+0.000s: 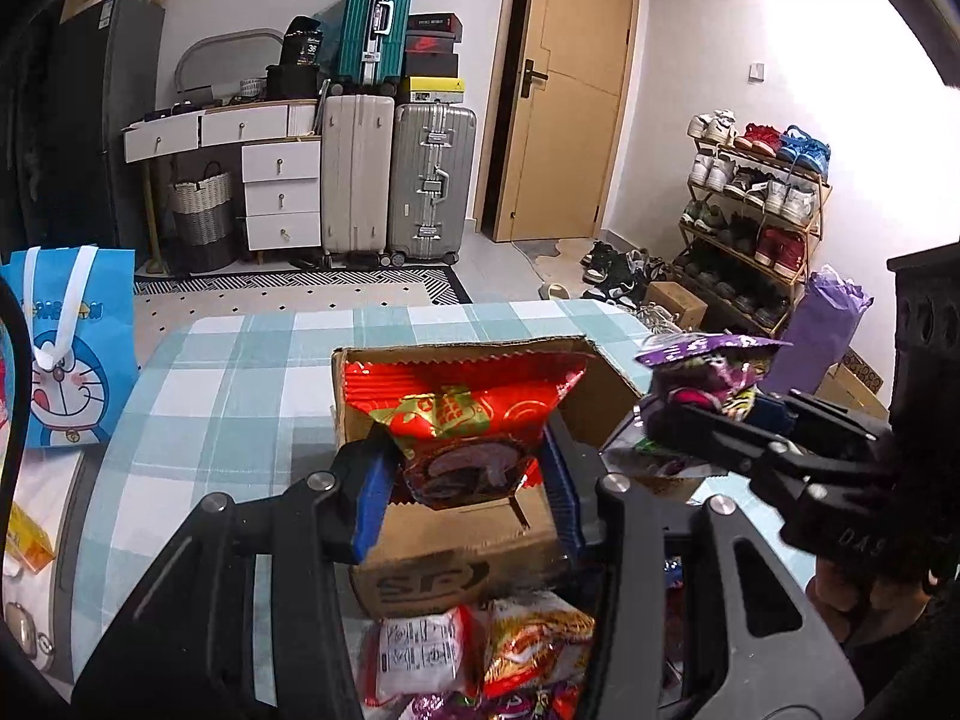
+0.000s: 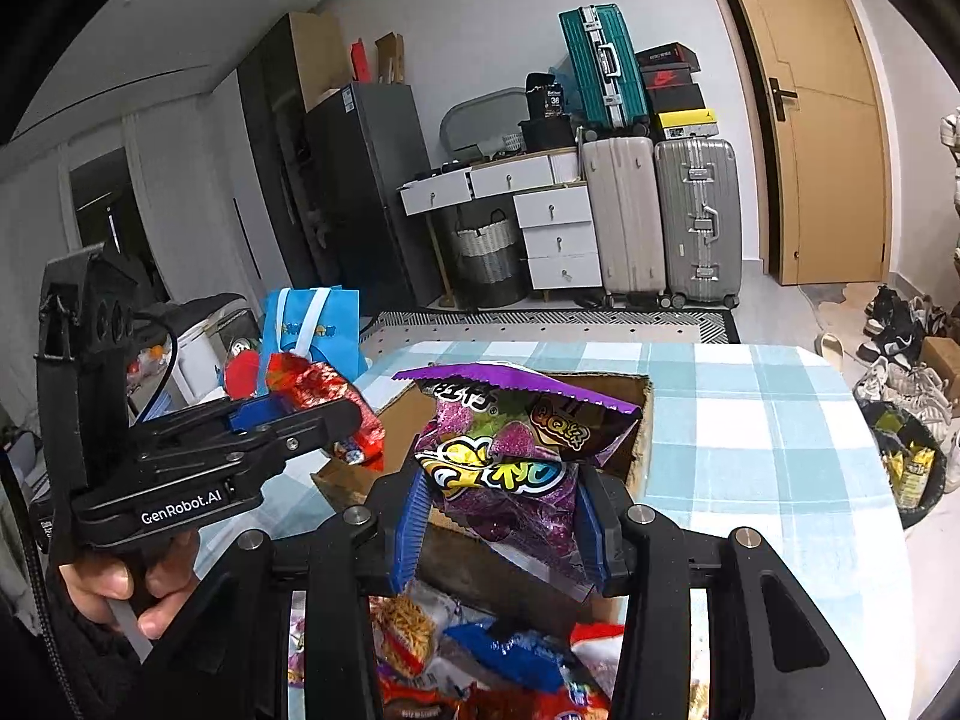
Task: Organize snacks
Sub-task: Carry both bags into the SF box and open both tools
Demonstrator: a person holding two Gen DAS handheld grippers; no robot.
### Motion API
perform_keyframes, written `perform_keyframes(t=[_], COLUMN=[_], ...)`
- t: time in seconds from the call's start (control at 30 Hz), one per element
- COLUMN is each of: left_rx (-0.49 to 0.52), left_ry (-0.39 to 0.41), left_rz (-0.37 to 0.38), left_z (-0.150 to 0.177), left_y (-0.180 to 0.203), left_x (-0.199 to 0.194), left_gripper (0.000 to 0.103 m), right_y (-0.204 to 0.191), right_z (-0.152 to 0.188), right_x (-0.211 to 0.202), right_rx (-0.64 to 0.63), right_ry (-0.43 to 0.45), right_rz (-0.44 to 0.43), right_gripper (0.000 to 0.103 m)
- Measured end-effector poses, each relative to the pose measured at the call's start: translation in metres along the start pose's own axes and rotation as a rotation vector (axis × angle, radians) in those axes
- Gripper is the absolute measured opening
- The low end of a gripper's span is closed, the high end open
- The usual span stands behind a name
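My left gripper (image 1: 465, 480) is shut on a red snack packet (image 1: 462, 414) and holds it over the open cardboard box (image 1: 456, 564). My right gripper (image 2: 501, 525) is shut on a purple snack packet (image 2: 510, 438) and holds it above the same box (image 2: 639, 462). The right gripper shows in the left wrist view (image 1: 708, 414) at the box's right side with the purple packet (image 1: 708, 372). The left gripper shows in the right wrist view (image 2: 312, 414) to the left with the red packet (image 2: 324, 396). Loose snack packets (image 1: 480, 654) lie in a pile in front of the box, also in the right wrist view (image 2: 480, 654).
The box stands on a table with a blue checked cloth (image 1: 240, 384). A blue Doraemon bag (image 1: 66, 354) stands at the table's left. A purple bag (image 1: 822, 336) and a shoe rack (image 1: 756, 210) are at the right. A bin (image 2: 906, 468) sits right of the table.
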State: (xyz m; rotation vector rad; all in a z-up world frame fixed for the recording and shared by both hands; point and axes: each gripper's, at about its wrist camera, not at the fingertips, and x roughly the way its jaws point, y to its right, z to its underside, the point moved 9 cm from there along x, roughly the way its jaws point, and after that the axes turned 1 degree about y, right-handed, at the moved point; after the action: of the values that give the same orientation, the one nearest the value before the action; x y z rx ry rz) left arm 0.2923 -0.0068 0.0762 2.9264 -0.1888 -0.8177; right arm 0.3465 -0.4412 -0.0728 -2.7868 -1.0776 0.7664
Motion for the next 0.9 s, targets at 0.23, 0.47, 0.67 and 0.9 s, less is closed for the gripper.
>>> perform_keyframes(t=[0.23, 0.47, 0.67, 0.9], left_rx=[-0.002, -0.010, 0.007, 0.044], left_ry=[-0.031, -0.068, -0.088, -0.115], left_rz=[-0.005, -0.021, -0.043, -0.059], left_z=[-0.008, 0.000, 0.008, 0.023], left_y=[-0.003, -0.006, -0.008, -0.003], left_x=[0.040, 0.074, 0.099, 0.118], left_gripper=[0.042, 0.042, 0.042, 0.044], right_y=[0.005, 0.011, 0.019, 0.024], right_z=[0.000, 0.006, 0.009, 0.016], right_x=[0.029, 0.057, 0.076, 0.080], right_rx=[-0.002, 0.015, 0.018, 0.035], right_ry=[-0.031, -0.079, -0.109, -0.121], right_rz=[0.013, 0.020, 0.025, 0.026], right_gripper=[0.042, 0.042, 0.042, 0.042])
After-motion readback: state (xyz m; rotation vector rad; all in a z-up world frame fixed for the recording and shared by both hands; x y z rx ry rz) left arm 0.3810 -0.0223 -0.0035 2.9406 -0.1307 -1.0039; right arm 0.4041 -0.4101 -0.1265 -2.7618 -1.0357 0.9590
